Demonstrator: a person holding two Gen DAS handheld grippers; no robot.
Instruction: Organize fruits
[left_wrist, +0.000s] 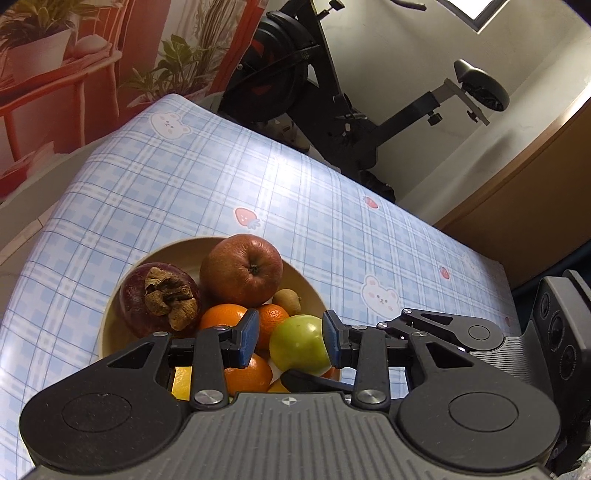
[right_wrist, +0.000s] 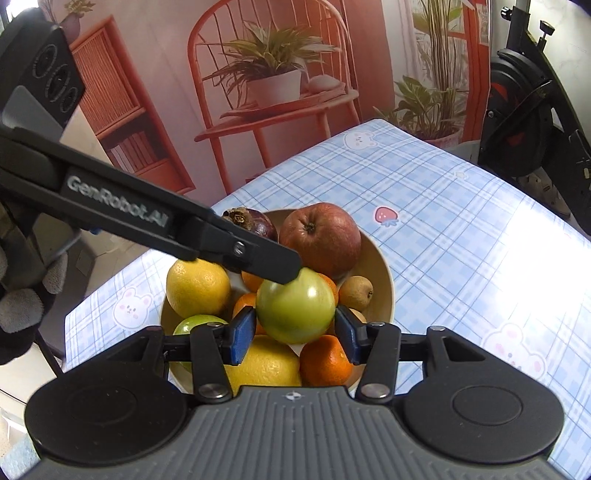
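A beige bowl (left_wrist: 177, 247) (right_wrist: 384, 273) is piled with fruit: a red apple (left_wrist: 242, 269) (right_wrist: 319, 240), a dark mangosteen (left_wrist: 159, 299) (right_wrist: 255, 221), lemons (right_wrist: 197, 288), oranges (right_wrist: 325, 363) and a small brown fruit (right_wrist: 356, 293). A green apple (left_wrist: 297, 343) (right_wrist: 295, 310) rests on top of the pile. My right gripper (right_wrist: 295, 332) straddles it, blue pads close at both sides, not squeezing. My left gripper (left_wrist: 290, 338) hovers open over the same apple, which shows against its right pad with a gap on the left. One of its fingers (right_wrist: 273, 262) touches the apple's top.
The bowl stands on a table with a blue checked cloth (left_wrist: 332, 221) that extends far and right. An exercise bike (left_wrist: 332, 92) stands beyond the far edge. A gloved hand (right_wrist: 22, 295) holds the left gripper. A second green fruit (right_wrist: 199, 323) lies low in the bowl.
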